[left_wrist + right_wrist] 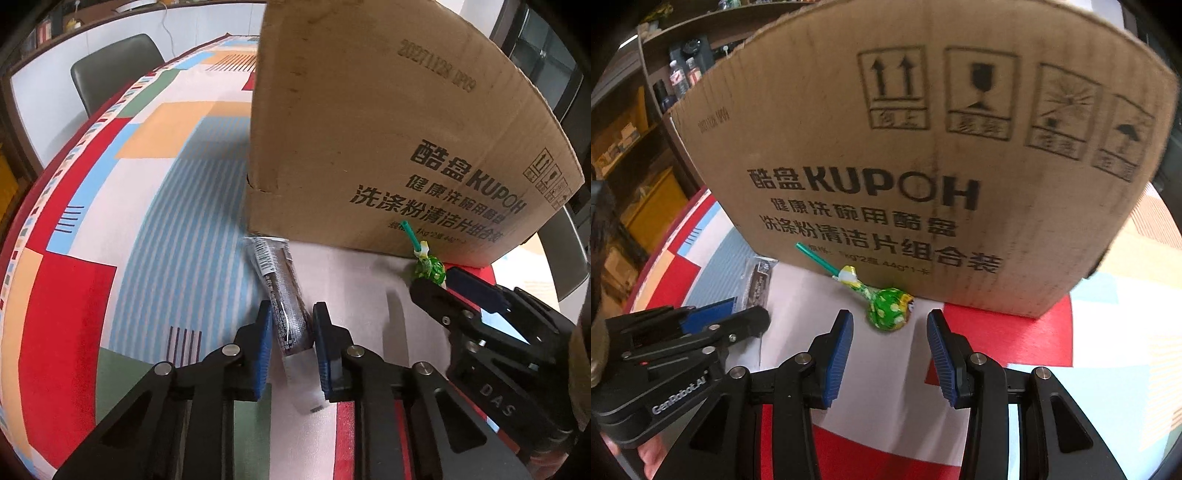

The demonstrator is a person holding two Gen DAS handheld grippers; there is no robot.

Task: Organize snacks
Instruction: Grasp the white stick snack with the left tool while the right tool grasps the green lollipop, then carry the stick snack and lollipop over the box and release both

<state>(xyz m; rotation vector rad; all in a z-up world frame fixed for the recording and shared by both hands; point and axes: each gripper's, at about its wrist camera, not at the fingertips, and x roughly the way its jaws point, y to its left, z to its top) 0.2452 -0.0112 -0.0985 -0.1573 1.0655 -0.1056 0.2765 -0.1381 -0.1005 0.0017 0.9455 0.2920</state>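
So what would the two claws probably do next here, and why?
Probably the left gripper lifts the dark snack bar it has pinched, since its pads press both sides of the bar. The right gripper is open, and the green lollipop lies just ahead of its fingertips, by the cardboard box.
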